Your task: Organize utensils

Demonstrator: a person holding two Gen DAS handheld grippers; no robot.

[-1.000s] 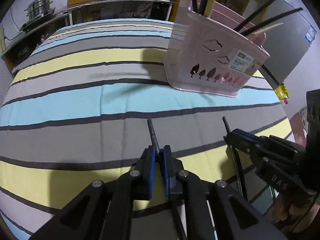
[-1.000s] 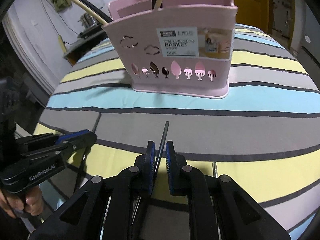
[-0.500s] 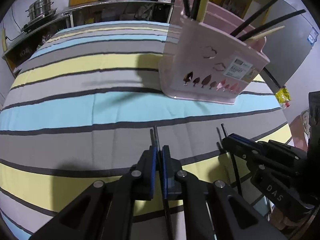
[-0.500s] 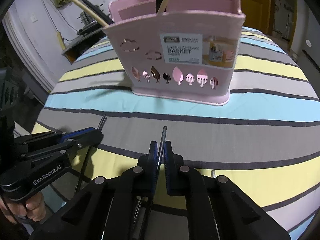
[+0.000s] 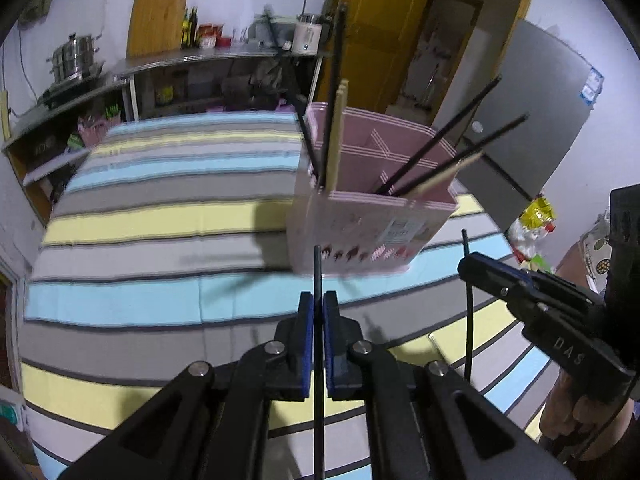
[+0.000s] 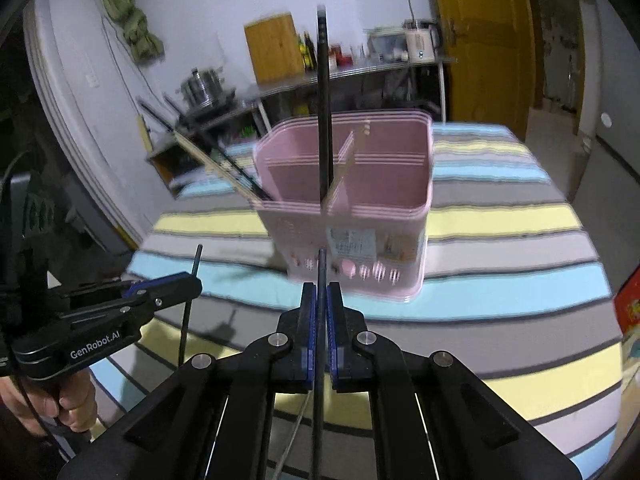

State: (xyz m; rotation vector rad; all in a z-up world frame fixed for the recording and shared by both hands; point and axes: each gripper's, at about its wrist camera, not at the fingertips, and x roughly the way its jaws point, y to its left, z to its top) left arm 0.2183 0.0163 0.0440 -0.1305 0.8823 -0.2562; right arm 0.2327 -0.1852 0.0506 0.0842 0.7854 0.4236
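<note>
My left gripper point(image 5: 319, 308) is shut on a black chopstick point(image 5: 318, 272), held above the striped tablecloth point(image 5: 160, 216). My right gripper point(image 6: 321, 300) is shut on a second black chopstick point(image 6: 321, 268). Each gripper also shows in the other's view: the right gripper point(image 5: 466, 264) at the right edge, the left gripper point(image 6: 196, 284) at the left, with a hand below it. Ahead of both stands the pink utensil basket point(image 5: 372, 216) point(image 6: 360, 208), with compartments that hold several black and wooden chopsticks point(image 5: 452, 152).
Behind the table runs a metal counter point(image 5: 180, 64) with pots, bottles and a kettle. A yellow door point(image 6: 480, 40) and a grey fridge point(image 5: 532, 120) stand at the back right. A yellow snack bag point(image 5: 538, 208) lies off the table's right side.
Both grippers have risen, lifting their black chopsticks off the cloth. The basket now shows from higher up, with its open top in view.
</note>
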